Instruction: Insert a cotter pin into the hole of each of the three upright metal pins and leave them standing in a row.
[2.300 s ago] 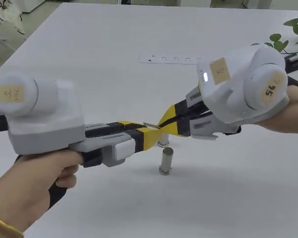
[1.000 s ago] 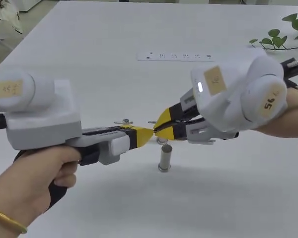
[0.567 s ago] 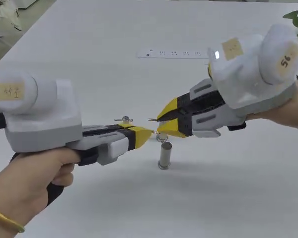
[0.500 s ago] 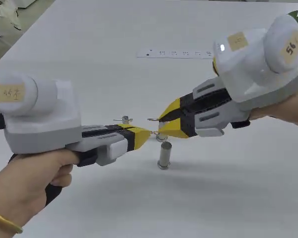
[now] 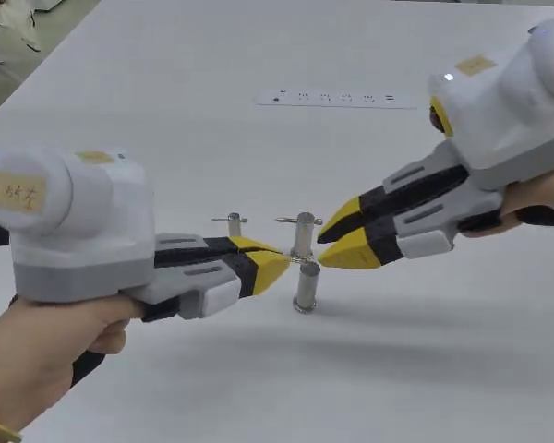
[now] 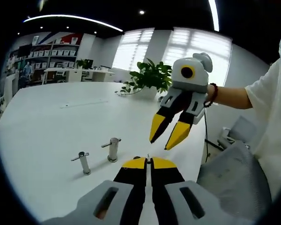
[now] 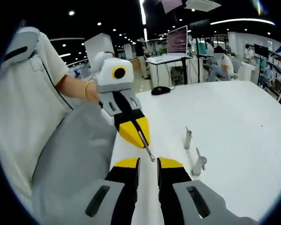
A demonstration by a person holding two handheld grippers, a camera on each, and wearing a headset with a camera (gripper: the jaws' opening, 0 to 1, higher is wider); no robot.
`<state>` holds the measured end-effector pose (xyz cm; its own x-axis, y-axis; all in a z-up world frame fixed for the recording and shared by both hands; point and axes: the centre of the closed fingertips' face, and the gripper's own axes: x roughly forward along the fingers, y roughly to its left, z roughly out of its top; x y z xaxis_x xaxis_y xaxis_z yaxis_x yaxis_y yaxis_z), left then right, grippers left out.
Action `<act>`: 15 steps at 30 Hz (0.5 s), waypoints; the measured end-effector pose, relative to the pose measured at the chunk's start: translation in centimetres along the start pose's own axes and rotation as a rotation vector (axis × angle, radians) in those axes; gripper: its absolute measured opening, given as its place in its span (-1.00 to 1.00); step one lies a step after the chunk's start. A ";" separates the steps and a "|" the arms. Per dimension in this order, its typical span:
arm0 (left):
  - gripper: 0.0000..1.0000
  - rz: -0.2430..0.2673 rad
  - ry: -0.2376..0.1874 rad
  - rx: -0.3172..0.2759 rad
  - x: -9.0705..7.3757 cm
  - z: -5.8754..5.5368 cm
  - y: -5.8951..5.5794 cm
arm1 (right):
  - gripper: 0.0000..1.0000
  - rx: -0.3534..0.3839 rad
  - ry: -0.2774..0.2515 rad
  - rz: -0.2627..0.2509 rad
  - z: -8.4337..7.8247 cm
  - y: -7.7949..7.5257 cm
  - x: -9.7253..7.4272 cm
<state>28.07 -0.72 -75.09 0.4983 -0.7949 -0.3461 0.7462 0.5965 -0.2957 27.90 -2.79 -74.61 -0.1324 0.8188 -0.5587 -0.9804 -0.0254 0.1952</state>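
Yellow-tipped, black and grey, the left tool (image 5: 275,264) has its jaws pressed together on a thin steel cotter pin (image 7: 149,152), whose free end sticks out beyond the tips. Holding it by the tail leaves its length clear to enter a hole, which I judge is the reason for this grip. The tool lies roughly level over the table, aimed at the short grey cylindrical metal pin (image 5: 307,288) standing just beside the tips; I cannot tell whether the wire touches it. The matching yellow-tipped right tool (image 5: 325,250) faces in from the other side, jaws apart with nothing between them, hovering near the same spot. It looks placed to steady the upright or to take the wire's far end, though that is a guess.

That near metal pin is dull steel and stands upright on a slightly wider foot. No cross-piece shows through it, and its hole is too small to make out. Just behind it stands a second upright metal pin (image 5: 303,234) with a wire through its top, showing on both sides. To the left is a third upright metal pin (image 5: 234,225), crossed the same way. Two of the three appear done. All three stand near one another on the white table (image 5: 166,129), not quite in a straight line in the head view. A flat white power strip (image 5: 337,99) lies well apart, further back.
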 end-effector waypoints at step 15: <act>-0.99 -0.149 -0.038 0.050 -0.4 0.5 -2.8 | -0.70 0.052 -0.029 0.149 -1.2 2.4 -0.1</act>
<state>26.04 -2.15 -73.71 0.3960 -0.8784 -0.2675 0.8337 0.4660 -0.2963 25.40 -3.57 -75.06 -0.2707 0.8243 -0.4973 -0.9413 -0.1185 0.3160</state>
